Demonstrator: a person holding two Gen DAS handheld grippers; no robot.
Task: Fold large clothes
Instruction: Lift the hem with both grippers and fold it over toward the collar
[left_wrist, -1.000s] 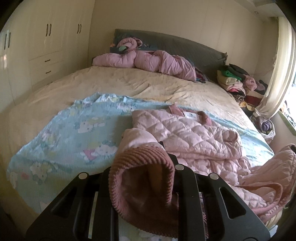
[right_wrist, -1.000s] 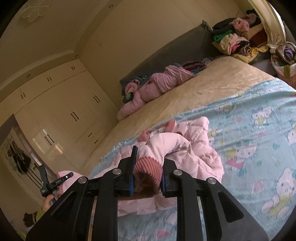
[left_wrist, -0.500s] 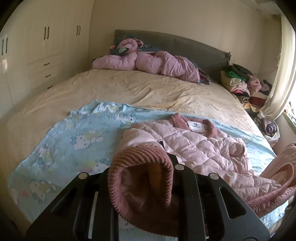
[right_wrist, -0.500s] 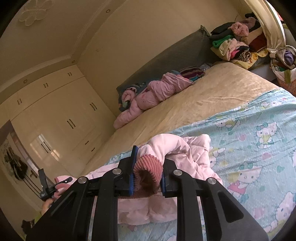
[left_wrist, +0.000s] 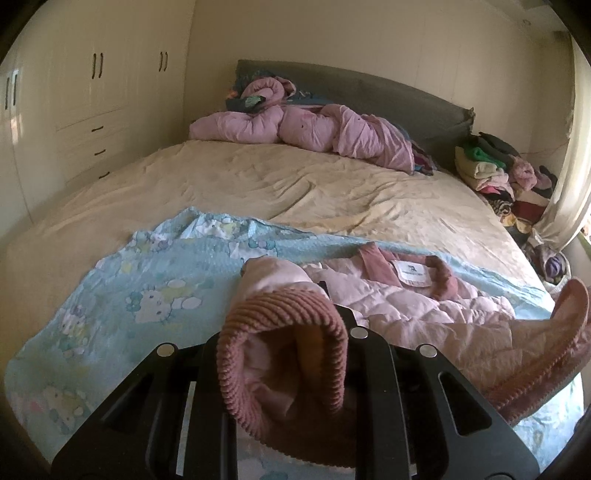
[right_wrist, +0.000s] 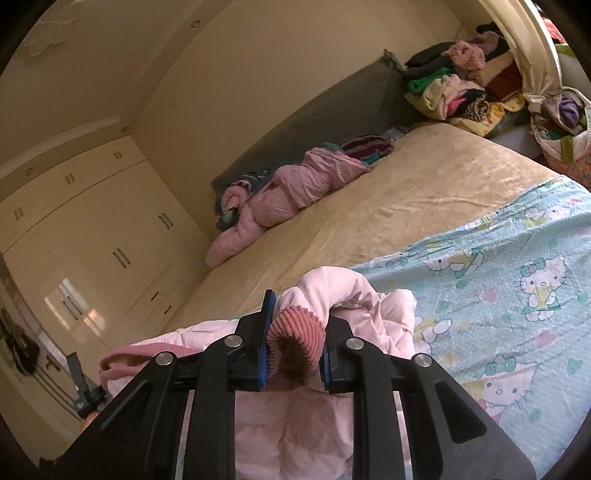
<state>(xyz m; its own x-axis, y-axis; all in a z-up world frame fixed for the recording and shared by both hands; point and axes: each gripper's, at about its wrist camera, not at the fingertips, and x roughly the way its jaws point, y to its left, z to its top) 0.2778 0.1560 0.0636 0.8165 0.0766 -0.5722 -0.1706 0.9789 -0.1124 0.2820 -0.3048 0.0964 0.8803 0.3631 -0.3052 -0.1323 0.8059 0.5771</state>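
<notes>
Each claw is closed tight on one ribbed cuff: the left claw (left_wrist: 284, 354) has the big dark pink cuff (left_wrist: 282, 328), and the right claw (right_wrist: 295, 350) has the other cuff (right_wrist: 295, 341). The puffy, quilted pink coat (left_wrist: 417, 314) lies on the soft blue blanket (left_wrist: 147, 295) on the bed (left_wrist: 295, 184), its collar at 12 o'clock. To do this well, I think both sleeves should go up evenly and be laid flat across the middle, with no lumps.

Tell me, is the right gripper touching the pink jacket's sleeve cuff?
Touching. The right wrist view shows the right gripper with its blue pads pressed against both sides of the ribbed cuff of the pink jacket, with no gap.
</notes>
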